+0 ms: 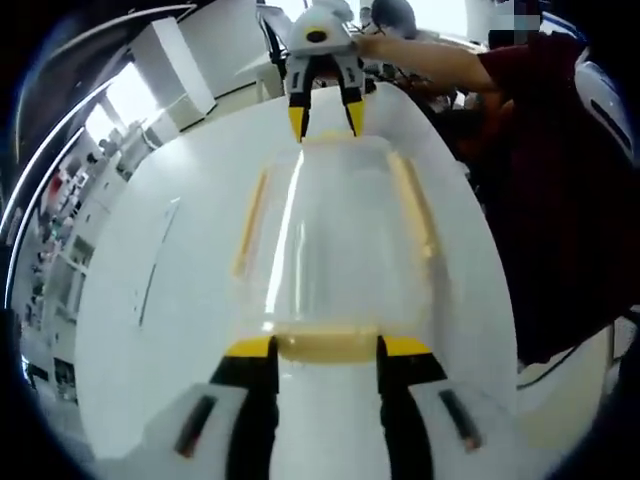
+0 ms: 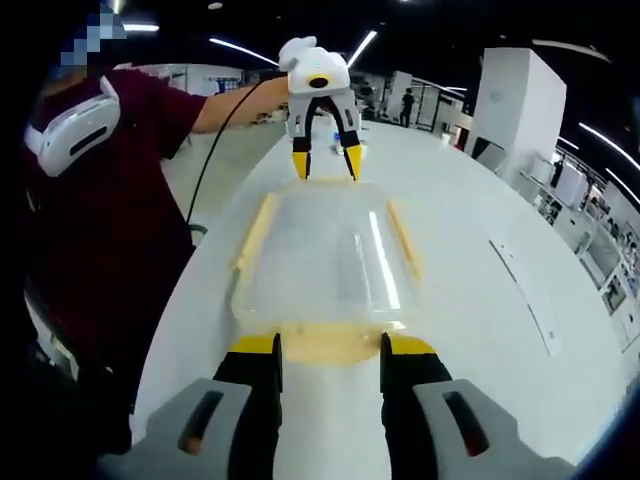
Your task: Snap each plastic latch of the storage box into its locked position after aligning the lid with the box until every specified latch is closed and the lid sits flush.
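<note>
Left tongs (image 1: 325, 348) and right tongs (image 2: 330, 345) stand wide at opposite yellow end latches (image 1: 327, 343) of the box (image 1: 335, 235)

Each tool has black jaws with yellow tips, set on pale grey shoulders with dark slots. The left tool (image 1: 327, 346) shows this up close, as does the right tool (image 2: 330, 345). From the far side, each has a white body with a round dark lens. The person (image 2: 110, 230) wears a dark red short-sleeved shirt and a white headset; a black cable hangs near the arm.
</note>
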`<state>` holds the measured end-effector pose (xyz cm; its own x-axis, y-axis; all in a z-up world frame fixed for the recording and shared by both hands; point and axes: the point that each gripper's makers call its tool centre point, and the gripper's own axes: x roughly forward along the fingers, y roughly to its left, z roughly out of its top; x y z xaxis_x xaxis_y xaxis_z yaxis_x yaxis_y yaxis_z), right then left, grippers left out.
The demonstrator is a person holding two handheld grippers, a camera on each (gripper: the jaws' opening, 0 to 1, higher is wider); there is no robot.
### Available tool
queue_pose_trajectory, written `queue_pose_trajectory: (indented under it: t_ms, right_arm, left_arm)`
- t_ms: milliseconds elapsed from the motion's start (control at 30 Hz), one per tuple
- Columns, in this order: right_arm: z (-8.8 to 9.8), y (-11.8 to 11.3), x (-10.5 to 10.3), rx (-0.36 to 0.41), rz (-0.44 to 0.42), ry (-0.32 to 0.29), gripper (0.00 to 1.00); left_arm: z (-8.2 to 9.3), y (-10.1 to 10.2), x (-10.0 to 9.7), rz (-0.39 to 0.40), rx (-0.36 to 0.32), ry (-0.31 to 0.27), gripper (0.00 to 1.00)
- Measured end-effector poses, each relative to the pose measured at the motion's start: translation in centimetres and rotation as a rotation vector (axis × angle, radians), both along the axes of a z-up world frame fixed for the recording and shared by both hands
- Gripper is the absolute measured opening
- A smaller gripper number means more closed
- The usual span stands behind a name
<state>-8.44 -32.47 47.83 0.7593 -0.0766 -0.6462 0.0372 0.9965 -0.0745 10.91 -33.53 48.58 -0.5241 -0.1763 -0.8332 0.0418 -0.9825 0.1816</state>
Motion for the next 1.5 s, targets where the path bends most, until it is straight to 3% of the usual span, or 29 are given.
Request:
queue_pose_trajectory:
  t_ms: [667,1500]
  right_arm:
    - [-0.8,-0.2,2.3,0.014,0.037,-0.007,0.36]
    - [-1.2,0.0,2.9,0.023,0.04,-0.003,0.36]
  left_arm:
    - [-0.8,0.4,2.5,0.042,0.011,-0.02,0.37]
    - [-1.6,0.4,3.1,0.047,0.016,-0.023,0.37]
